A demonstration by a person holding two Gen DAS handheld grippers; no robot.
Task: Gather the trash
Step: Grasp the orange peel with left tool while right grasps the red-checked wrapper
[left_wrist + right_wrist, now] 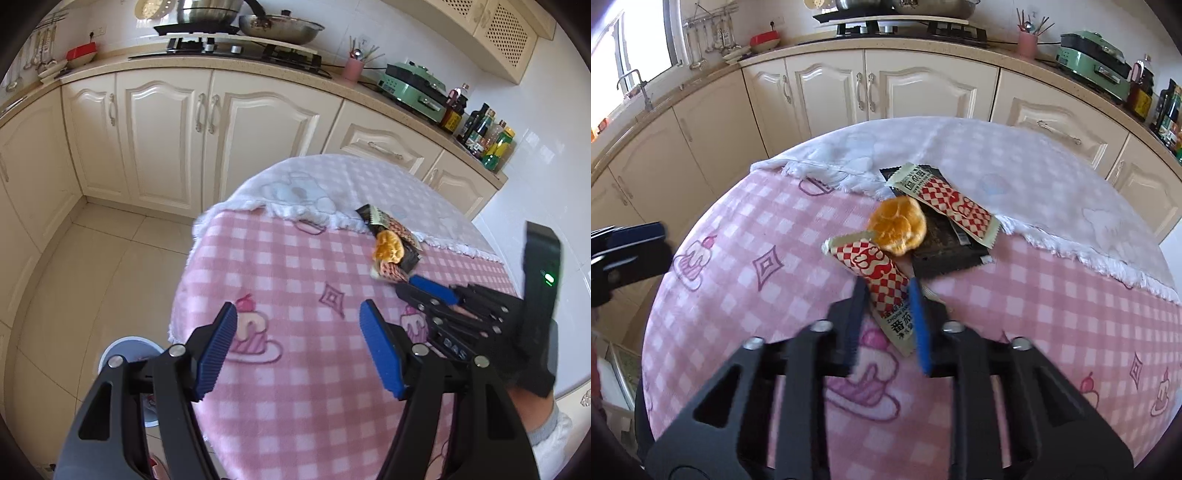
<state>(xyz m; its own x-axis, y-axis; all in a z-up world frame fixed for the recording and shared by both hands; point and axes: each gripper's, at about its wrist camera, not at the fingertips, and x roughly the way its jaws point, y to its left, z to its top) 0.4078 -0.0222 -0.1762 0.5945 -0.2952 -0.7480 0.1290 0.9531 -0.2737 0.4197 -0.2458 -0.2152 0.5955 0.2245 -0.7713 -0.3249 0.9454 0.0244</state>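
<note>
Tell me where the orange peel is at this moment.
In the right wrist view, the orange peel lies at the table's centre, on a black wrapper, touching the red checked packet that the right tool grips.
</note>
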